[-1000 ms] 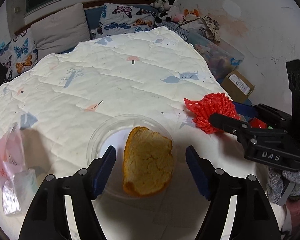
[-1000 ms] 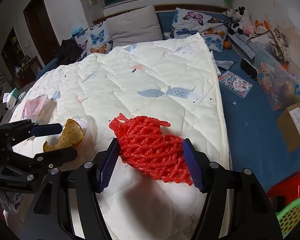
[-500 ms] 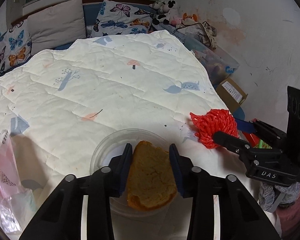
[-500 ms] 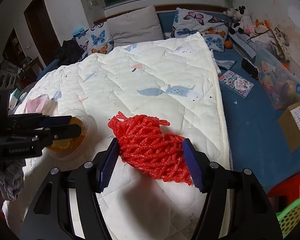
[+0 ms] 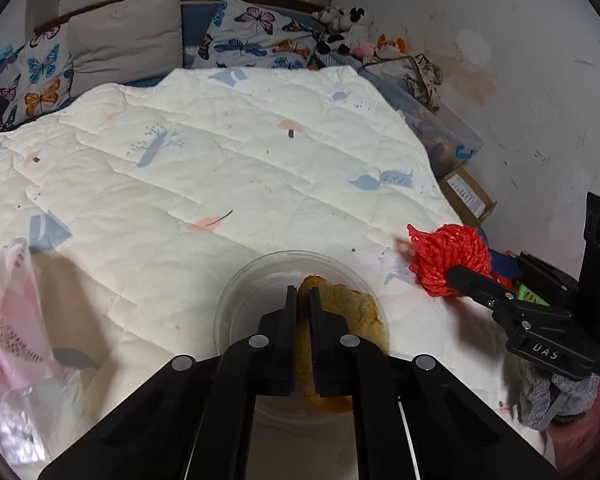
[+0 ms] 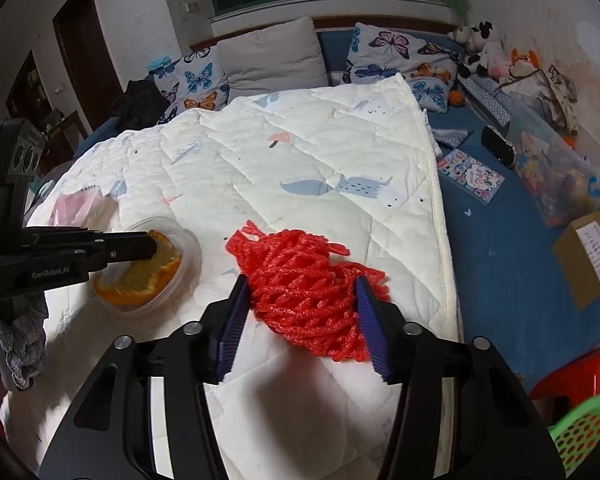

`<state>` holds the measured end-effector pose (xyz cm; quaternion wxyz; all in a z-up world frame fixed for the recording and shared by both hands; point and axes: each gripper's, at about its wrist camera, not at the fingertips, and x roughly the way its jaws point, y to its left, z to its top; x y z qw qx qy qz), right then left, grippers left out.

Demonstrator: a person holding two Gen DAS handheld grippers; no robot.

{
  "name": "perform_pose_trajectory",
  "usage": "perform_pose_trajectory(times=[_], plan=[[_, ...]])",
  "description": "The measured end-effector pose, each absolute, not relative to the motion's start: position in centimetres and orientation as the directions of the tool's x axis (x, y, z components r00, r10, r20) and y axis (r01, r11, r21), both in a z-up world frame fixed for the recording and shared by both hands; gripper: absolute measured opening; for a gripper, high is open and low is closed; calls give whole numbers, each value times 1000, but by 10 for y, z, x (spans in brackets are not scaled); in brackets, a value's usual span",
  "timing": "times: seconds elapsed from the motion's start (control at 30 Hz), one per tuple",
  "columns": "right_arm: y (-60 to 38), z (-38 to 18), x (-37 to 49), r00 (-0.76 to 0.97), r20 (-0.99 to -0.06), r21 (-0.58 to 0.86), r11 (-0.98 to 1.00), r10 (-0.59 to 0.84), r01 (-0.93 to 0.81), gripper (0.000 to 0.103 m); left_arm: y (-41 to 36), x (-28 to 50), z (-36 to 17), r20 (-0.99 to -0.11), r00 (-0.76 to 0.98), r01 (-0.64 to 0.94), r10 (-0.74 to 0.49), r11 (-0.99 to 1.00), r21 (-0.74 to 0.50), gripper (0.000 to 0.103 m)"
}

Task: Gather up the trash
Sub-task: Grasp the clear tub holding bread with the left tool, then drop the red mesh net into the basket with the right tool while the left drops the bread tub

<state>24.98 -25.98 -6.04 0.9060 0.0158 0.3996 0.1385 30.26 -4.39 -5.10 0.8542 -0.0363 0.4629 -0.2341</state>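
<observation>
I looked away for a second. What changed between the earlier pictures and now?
The left gripper closed onto the orange peel in the clear bowl. The right gripper squeezed the red foam net. Bowl, net and pink bag stayed on the quilt.

Both my grippers angled down, each clamped on a piece.

My left black two-finger gripper [image 5: 303, 300] has just closed tight, pinching the orange peel's edge; my right black gripper with blue pads [image 6: 300, 300] has just squeezed in, its pads [image 6: 231, 324] pressing the red foam net.
</observation>
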Motion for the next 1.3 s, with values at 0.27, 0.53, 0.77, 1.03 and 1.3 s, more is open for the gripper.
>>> perform_pose_trajectory(times=[0.27, 0.53, 0.77, 1.03, 1.3], plan=[[-272, -37, 222, 681, -675, 186, 959, 283, -214, 45, -37, 278, -19, -736, 515, 368, -440, 889, -274, 4], [-298, -7, 170, 722, -639, 196, 964, 266, -181, 45, -58, 233, 20, -684, 531, 450, -500, 850, -272, 4], [-334, -1, 117, 744, -635, 181, 977, 207, -118, 45, -99, 199, 30, -661, 494, 521, -565, 801, -294, 4], [-401, -14, 58, 738, -671, 156, 987, 74, 42, 45, -163, 160, 36, -652, 425, 619, -628, 727, -297, 4], [-459, -28, 14, 717, -696, 126, 974, -47, 186, 49, -234, 131, 31, -661, 342, 702, -668, 650, -293, 4]])
